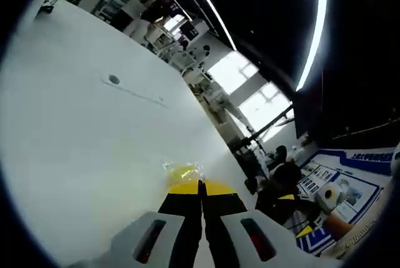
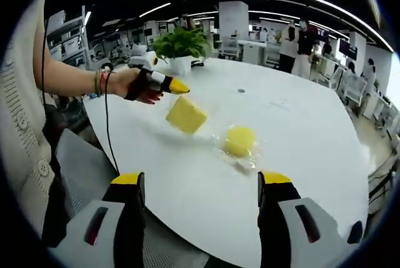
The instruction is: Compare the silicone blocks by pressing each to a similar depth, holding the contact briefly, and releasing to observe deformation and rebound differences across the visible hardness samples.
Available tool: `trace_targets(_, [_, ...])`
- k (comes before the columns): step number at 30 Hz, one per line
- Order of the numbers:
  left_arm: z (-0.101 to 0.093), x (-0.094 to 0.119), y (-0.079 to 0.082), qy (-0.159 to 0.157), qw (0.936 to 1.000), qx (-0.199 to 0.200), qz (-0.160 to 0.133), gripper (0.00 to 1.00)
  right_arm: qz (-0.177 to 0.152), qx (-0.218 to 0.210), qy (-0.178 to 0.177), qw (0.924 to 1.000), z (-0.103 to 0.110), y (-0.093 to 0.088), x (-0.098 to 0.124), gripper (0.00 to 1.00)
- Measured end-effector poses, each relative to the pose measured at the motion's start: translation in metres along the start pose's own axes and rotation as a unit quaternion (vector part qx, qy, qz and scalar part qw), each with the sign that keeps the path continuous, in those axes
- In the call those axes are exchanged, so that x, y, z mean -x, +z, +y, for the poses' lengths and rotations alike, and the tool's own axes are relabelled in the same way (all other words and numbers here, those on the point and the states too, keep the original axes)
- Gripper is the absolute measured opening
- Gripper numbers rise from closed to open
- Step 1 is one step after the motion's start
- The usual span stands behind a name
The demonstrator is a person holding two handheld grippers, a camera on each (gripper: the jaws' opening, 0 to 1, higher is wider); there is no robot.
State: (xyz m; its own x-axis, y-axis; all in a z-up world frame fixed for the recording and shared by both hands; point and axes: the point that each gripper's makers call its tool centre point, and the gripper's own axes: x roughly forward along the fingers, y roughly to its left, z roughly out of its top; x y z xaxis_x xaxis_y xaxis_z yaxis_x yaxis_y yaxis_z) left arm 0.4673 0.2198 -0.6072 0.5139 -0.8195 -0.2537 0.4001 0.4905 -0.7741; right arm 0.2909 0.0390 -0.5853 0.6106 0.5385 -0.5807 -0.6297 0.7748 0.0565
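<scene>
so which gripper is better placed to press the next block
Probably the left gripper: its shut yellow tips sit right beside the square block, held over the table. The right gripper is open and set back from both, though the wrapped round block lies ahead of it.

We see two pale yellow silicone pieces on the white table (image 2: 312, 149): a square block (image 2: 185, 115) and a rounder one (image 2: 240, 140) lying on clear, glinting wrap. Our right gripper (image 2: 203, 187) has black jaws with yellow tips and grey bodies with red slots, and our left gripper (image 1: 201, 188) shows the same colours. A green plant (image 2: 181, 42) stands in a white pot.
</scene>
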Motion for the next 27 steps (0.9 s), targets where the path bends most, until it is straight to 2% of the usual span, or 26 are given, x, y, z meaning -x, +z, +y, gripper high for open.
trace_targets(7, [0.029, 0.002, 0.018, 0.031, 0.9995, -0.009, -0.003, 0.00, 0.007, -0.012, -0.009, 0.9999, -0.004, -0.004, -0.003, 0.67])
trace_targets(13, [0.063, 0.001, 0.015, 0.066, 0.9977, -0.008, 0.012, 0.00, 0.014, -0.028, -0.013, 0.9994, -0.006, -0.011, -0.005, 0.67])
trace_targets(20, [0.092, 0.000, 0.015, 0.089, 0.9960, 0.006, 0.012, 0.00, 0.026, -0.039, -0.017, 0.9988, -0.007, -0.020, -0.006, 0.67])
trace_targets(24, [0.108, -0.004, 0.015, 0.102, 0.9946, 0.013, 0.011, 0.00, 0.038, -0.045, -0.011, 0.9982, -0.005, -0.026, -0.009, 0.66])
trace_targets(27, [0.119, -0.006, 0.011, 0.113, 0.9933, 0.017, 0.018, 0.00, 0.033, -0.069, -0.001, 0.9971, -0.002, -0.026, -0.009, 0.65])
